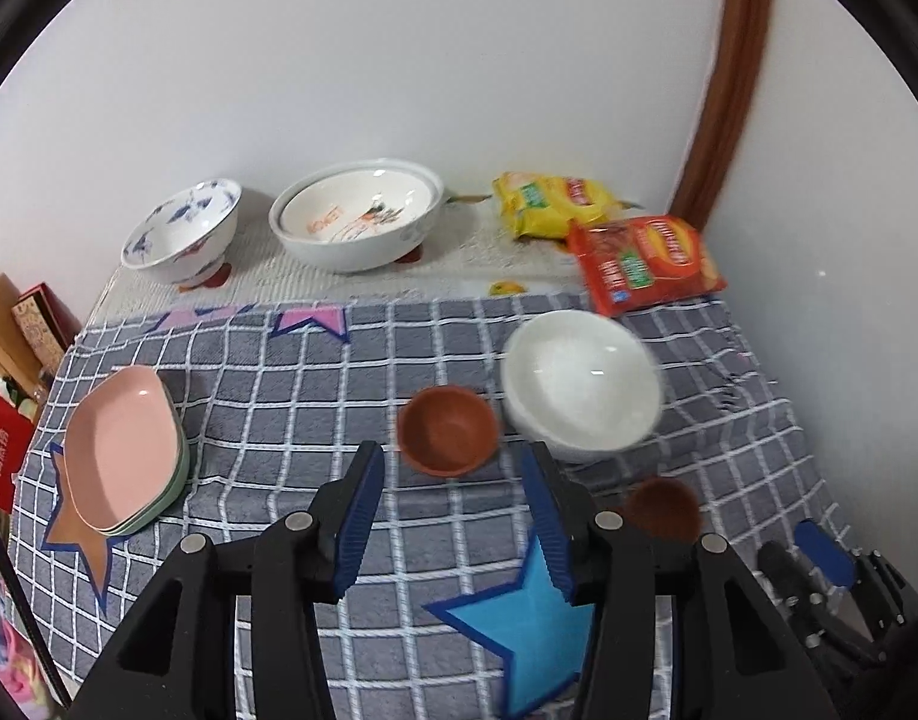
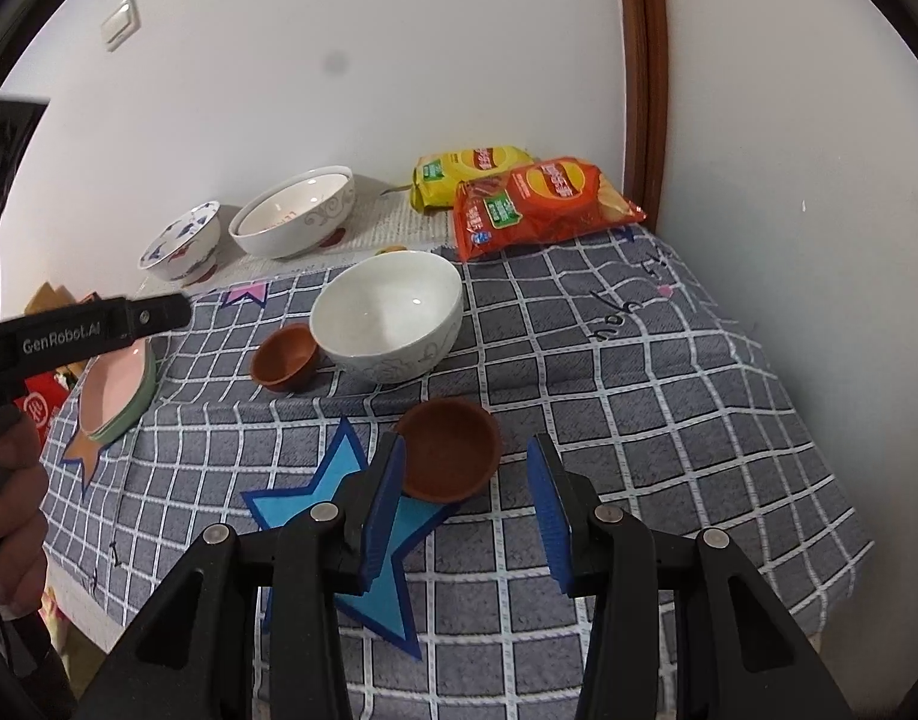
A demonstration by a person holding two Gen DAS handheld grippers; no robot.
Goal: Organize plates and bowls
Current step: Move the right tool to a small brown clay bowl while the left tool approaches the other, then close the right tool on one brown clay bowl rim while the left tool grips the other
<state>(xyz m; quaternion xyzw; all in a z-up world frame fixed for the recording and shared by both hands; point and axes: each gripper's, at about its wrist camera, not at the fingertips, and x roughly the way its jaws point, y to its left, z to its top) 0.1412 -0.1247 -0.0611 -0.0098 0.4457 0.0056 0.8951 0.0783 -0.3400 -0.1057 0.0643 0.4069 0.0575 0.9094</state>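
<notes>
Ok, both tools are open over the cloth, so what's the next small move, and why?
Probably ease the right tool forward and down around the near brown bowl, then close. The bowl sits just ahead of its open jaws, nearer the left pad, still unheld.

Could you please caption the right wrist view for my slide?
Open right claw approaches a small brown bowl on the checked cloth.

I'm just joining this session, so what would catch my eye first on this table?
Probably the large white bowl mid-table on the grey checked cloth, with a small brown bowl beside it and another just ahead of the open right gripper. Red and yellow chip bags sit at the back.
</notes>
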